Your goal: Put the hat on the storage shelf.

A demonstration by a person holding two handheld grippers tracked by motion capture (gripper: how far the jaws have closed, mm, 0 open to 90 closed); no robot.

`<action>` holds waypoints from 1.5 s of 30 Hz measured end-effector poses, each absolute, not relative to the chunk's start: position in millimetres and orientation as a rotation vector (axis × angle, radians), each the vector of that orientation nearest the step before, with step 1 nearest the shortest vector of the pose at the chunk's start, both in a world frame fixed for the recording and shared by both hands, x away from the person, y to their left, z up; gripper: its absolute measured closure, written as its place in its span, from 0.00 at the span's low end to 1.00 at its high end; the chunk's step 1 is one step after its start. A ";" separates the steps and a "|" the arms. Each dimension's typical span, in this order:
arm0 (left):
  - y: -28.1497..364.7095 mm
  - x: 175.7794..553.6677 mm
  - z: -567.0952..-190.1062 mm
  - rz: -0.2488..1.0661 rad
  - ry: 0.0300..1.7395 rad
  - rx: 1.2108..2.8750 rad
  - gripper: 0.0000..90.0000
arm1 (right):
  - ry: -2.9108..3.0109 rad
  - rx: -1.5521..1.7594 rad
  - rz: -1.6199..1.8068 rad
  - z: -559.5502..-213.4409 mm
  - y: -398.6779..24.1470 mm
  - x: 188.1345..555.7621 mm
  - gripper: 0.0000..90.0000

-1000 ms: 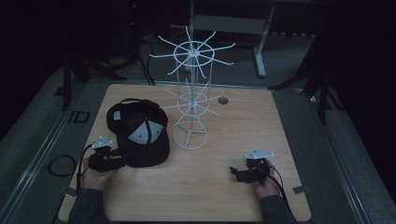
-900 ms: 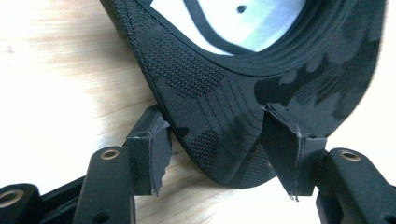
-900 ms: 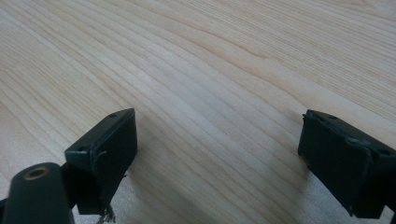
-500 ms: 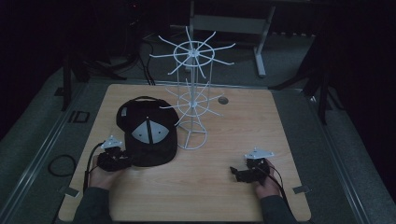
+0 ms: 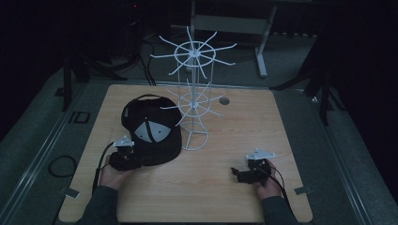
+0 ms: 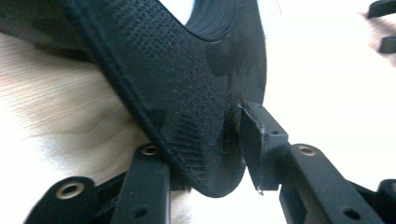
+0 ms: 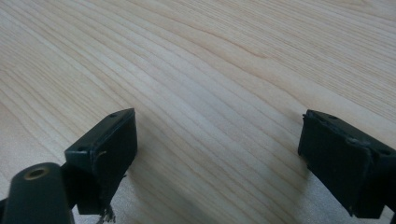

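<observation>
A black cap (image 5: 151, 129) with a grey patch lies on the wooden table (image 5: 263, 122), just left of a white wire rack (image 5: 192, 93). My left gripper (image 5: 133, 158) sits at the cap's near edge. In the left gripper view the cap's black mesh edge (image 6: 187, 93) runs between the jaws of my left gripper (image 6: 201, 154). They have just been closing and now press on it, and the fabric bulges below the pads. My right gripper (image 5: 240, 175) rests low over the table at the front right. Its fingertips (image 7: 219, 140) stand wide open over bare wood.
The rack's round base (image 5: 194, 139) stands close to the cap's right side, and its wire arms spread out above. A small grey disc (image 5: 224, 101) is set in the table behind the rack. Cables lie on the floor to the left.
My left gripper and the cap have shifted to the right, toward the rack. The jaws have closed in on the cap's edge. The right gripper has not moved.
</observation>
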State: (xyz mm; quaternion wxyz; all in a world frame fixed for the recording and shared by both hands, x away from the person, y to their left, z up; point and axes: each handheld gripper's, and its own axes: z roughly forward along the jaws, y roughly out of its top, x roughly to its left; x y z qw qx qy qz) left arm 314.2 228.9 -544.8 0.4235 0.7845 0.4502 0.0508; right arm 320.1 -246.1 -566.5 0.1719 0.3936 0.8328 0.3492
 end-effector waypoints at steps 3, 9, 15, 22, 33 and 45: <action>228.4 312.1 -541.0 0.117 1.114 1.948 0.79 | 2.364 1.117 0.991 -566.6 -246.1 320.1 0.13; 233.6 309.5 -535.1 0.128 1.138 1.915 0.82 | 2.364 1.118 0.991 -566.5 -246.1 320.1 0.13; 240.6 306.8 -531.5 0.148 1.182 1.900 0.85 | 2.364 1.118 0.991 -566.6 -246.1 320.1 0.13; 245.5 304.4 -528.3 0.170 1.214 1.899 0.92 | 2.364 1.118 0.991 -566.5 -246.1 320.1 0.13; 250.6 300.4 -524.1 0.231 1.249 1.888 0.96 | 2.364 1.118 0.991 -566.5 -246.1 320.1 0.13; 251.3 296.5 -515.9 0.306 1.244 1.919 0.96 | 2.364 1.118 0.991 -566.5 -246.1 320.1 0.13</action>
